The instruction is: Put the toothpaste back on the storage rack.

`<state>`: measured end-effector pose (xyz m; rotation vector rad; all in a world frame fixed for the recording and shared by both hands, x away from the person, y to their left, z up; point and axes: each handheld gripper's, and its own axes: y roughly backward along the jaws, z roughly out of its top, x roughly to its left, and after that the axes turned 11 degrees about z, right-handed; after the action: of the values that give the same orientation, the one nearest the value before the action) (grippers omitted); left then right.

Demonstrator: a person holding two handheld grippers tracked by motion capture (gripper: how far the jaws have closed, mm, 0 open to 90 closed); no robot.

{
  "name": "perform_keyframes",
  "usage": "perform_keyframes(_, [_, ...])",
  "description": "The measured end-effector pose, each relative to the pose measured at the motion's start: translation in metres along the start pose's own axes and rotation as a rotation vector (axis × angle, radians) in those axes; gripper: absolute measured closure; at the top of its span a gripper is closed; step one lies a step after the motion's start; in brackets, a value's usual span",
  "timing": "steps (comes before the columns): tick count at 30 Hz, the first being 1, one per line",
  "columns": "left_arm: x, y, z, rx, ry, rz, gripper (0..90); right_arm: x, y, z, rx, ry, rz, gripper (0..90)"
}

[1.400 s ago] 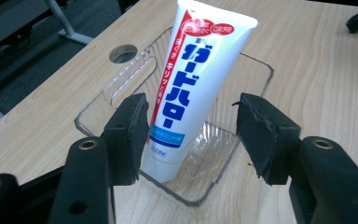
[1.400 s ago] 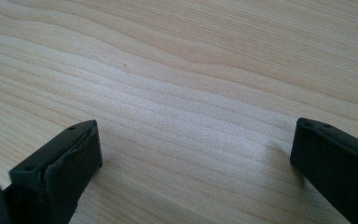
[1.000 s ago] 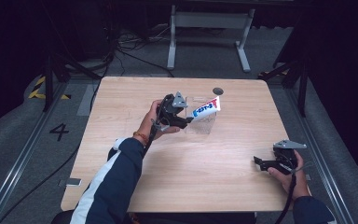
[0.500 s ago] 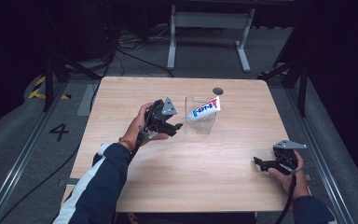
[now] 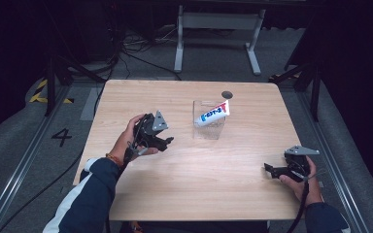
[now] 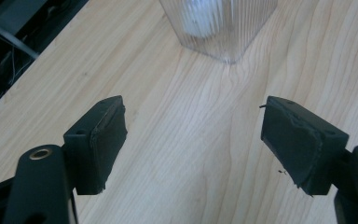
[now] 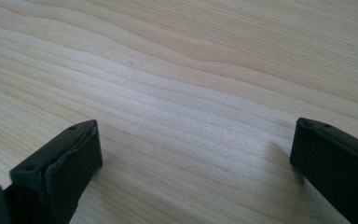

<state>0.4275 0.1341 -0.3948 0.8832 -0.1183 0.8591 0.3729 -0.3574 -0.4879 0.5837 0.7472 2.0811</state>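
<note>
Two grippers sit open and empty as we see the toothpaste tube (image 5: 212, 114) leaning in the clear cup (image 5: 209, 127) mid-table (image 5: 184, 189), at two o'clock from our nearer left gripper (image 5: 166, 141), tilted up-right, the right gripper (image 5: 268, 169) well apart.

A pale wooden table (image 5: 189, 194) has a small dark round hole (image 5: 227, 94) near its far edge. Beyond it on the grey floor stand a white metal frame (image 5: 218, 22) and tangled black cables (image 5: 126, 51); a painted "4" (image 5: 61, 137) marks the floor at left
</note>
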Motion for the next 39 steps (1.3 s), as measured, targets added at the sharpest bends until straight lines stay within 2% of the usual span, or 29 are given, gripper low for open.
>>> perform_keyframes(7, [0.0,0.007,-0.021,0.019,-0.021,0.032,22.3,0.0,0.0,0.0,0.0,0.004,0.002,2.1])
perform_keyframes(10, [0.0,0.009,-0.032,0.046,-0.026,0.045,22.0,0.0,0.0,0.0,0.0,0.004,0.004,2.1])
perform_keyframes(19, [0.004,0.019,-0.064,0.092,-0.01,0.06,20.2,0.0,0.0,0.0,0.0,0.005,0.004,2.1])
perform_keyframes(23, [0.006,0.024,-0.077,0.107,0.014,0.065,20.2,0.0,0.0,0.0,0.0,0.005,0.004,2.1])
perform_keyframes(24, [0.007,0.025,-0.08,0.118,0.004,0.067,20.1,0.0,0.0,0.0,0.0,0.005,0.004,2.1])
perform_keyframes(29, [0.009,0.026,-0.097,0.152,0.016,0.088,19.6,0.0,0.0,0.0,0.0,0.005,0.005,2.1])
perform_keyframes(32, [0.01,0.029,-0.106,0.184,0.004,0.109,19.3,0.0,0.0,0.0,0.001,0.006,0.006,2.0])
perform_keyframes(39, [0.008,0.035,-0.133,0.204,0.034,0.104,18.7,0.0,0.0,0.0,0.002,0.01,0.012,2.0])
